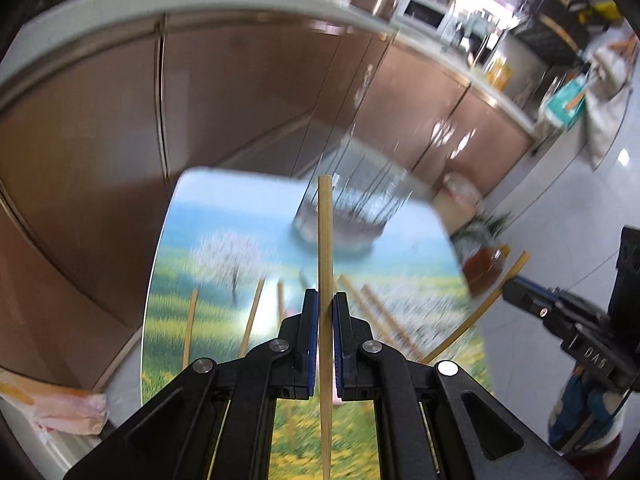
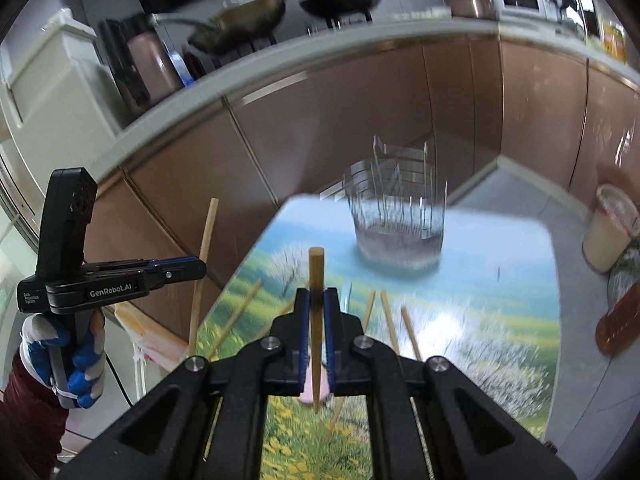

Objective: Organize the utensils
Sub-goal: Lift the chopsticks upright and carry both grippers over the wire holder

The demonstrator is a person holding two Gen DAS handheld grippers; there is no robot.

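Far counter: you see two pans (image 2: 256,12) on the stove.
Right floor: your pale bin (image 2: 610,228) stands there.

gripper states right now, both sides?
Left gripper: closed on a chopstick.
Right gripper: closed on another chopstick.

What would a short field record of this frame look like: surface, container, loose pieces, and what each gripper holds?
surface: table with a printed landscape top
container: wire holder at the far end, blurred
loose chopsticks: several lying on the table
left gripper: shut on one chopstick
right gripper: shut on another chopstick
backdrop: brown cabinets
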